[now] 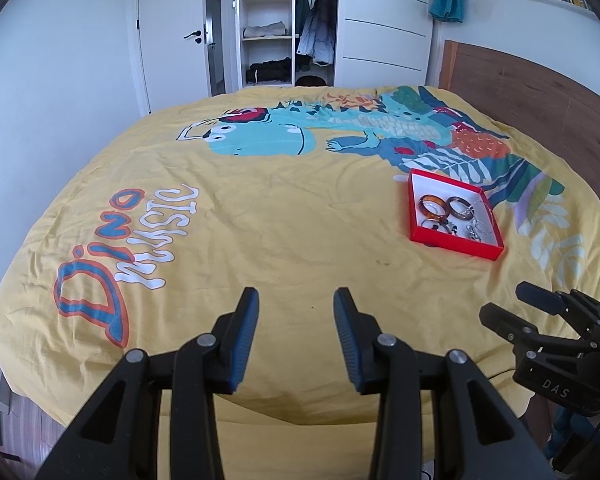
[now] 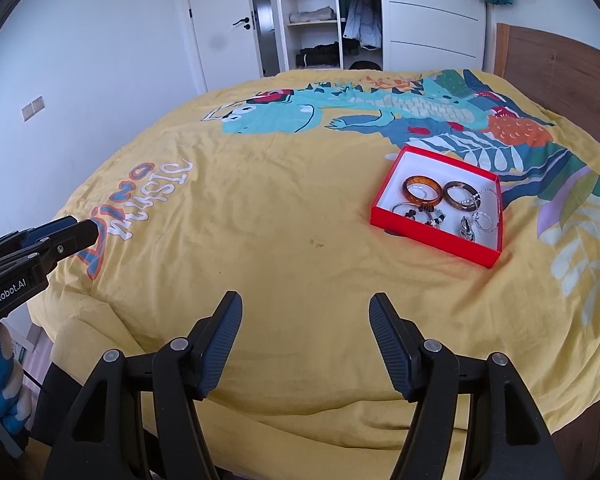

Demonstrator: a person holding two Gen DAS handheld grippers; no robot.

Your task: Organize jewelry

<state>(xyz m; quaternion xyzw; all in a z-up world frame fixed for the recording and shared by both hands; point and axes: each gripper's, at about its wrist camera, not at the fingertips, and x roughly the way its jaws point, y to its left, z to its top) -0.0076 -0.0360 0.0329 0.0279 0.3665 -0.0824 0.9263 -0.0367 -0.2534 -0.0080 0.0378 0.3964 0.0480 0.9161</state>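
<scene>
on the yellow dinosaur bedspread [image 2: 260,240], toward the headboard side, the red jewelry box [image 2: 432,236] lies open with an amber bangle [image 2: 421,191], a darker bangle [image 2: 460,196] and thin silver chains [image 2: 485,216] tangled inside. the bangles look stiff, light and slick, best pinched across the band; the chains seem limp and snag-prone. the left gripper [image 1: 296,308] and right gripper [image 2: 306,312] hover near the bed's edge, jaws apart, empty.
</scene>
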